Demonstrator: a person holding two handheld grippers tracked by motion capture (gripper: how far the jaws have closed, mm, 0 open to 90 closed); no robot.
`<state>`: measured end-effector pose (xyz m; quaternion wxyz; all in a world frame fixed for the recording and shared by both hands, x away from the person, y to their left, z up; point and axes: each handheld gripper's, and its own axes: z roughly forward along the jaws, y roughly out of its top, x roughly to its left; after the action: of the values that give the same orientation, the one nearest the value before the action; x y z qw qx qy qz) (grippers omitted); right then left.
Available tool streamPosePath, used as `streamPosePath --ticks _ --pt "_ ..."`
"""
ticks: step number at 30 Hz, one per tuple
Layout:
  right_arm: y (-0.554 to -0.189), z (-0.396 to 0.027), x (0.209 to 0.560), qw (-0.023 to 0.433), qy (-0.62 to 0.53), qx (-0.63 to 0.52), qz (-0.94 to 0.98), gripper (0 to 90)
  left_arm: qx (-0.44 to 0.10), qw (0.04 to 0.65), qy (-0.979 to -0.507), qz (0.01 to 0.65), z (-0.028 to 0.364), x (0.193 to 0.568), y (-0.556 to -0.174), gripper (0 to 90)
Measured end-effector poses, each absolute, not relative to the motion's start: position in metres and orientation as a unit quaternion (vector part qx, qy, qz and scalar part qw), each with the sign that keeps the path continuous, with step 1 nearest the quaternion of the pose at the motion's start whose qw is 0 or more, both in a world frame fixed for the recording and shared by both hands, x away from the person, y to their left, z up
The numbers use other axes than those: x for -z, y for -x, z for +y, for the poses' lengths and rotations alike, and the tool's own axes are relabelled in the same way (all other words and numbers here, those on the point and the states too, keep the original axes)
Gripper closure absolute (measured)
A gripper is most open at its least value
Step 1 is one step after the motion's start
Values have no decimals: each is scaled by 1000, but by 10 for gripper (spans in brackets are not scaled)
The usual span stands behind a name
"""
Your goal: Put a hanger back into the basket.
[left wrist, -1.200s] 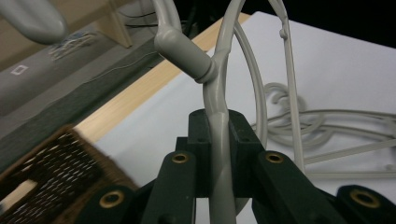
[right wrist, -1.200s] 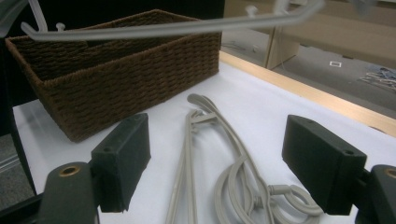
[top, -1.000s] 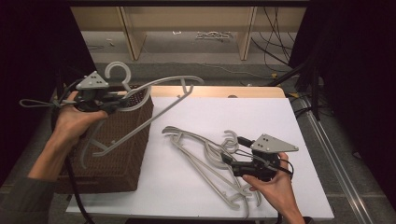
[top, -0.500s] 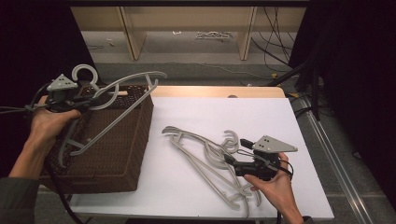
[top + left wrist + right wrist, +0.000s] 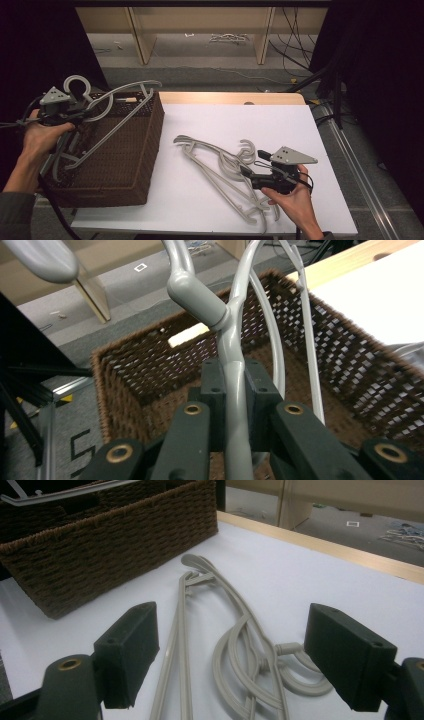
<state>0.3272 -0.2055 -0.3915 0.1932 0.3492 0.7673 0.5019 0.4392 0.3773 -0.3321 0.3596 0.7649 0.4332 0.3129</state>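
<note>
My left gripper is shut on the neck of a grey plastic hanger, just below its hook. I hold it tilted over the open brown wicker basket, its lower end down inside. In the left gripper view, the pads of the gripper clamp the hanger's stem above the basket's floor. My right gripper rests open on the white table beside a loose pile of grey hangers. Those hangers lie between and ahead of its wide-apart jaws, untouched.
The basket stands at the table's left end. The white tabletop has a wooden strip along its far edge. Beyond it are a lower floor with cables and wooden legs. Dark space lies on both sides.
My left hand has carried the held hanger leftward and down, from the basket's right side to over its left part. The right hand and the pile on the table have stayed put.
</note>
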Motion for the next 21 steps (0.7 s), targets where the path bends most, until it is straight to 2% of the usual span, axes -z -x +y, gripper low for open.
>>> streamPosePath --ticks 7,21 --pt "-327 -205 393 189 -352 -502 767 215 -319 362 -759 437 390 340 -438 818" --pt "-328 -204 395 190 -350 -495 772 211 -319 333 -779 425 398 351 -438 818"
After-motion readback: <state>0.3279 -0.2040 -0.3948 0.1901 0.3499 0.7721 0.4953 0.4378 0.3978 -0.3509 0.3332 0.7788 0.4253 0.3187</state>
